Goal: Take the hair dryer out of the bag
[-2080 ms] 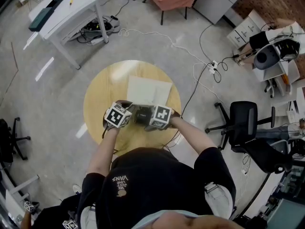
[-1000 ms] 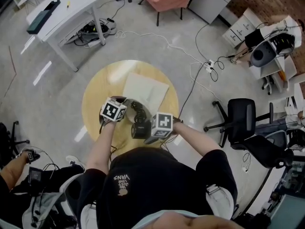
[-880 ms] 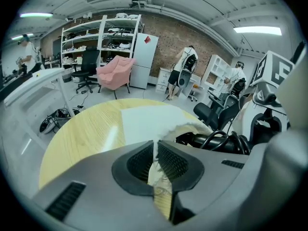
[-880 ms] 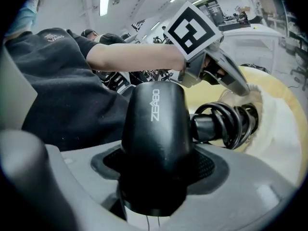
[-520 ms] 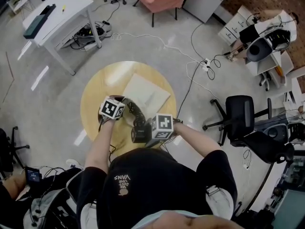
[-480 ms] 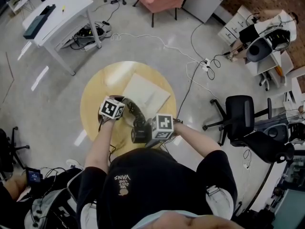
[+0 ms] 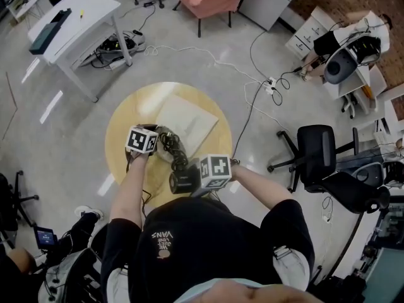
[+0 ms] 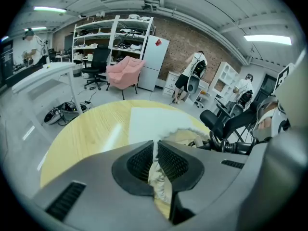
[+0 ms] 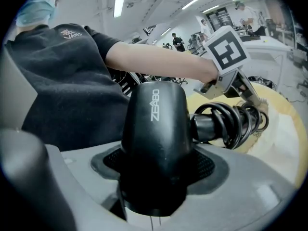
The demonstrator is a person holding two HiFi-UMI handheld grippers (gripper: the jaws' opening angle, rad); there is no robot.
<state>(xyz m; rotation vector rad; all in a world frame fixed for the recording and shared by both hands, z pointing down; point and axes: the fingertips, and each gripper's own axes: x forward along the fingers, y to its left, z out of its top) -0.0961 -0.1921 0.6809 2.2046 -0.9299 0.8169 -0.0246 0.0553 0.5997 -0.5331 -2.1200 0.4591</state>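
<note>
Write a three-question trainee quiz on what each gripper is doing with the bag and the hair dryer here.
1. True or false: the left gripper is shut on a fold of the bag.
2. What is the right gripper clamped on? A) the bag B) the hair dryer C) nothing
3. Fill in: running from the hair dryer toward the left gripper is its coiled black ___.
Key: 1 true; 2 B; 3 cord.
</note>
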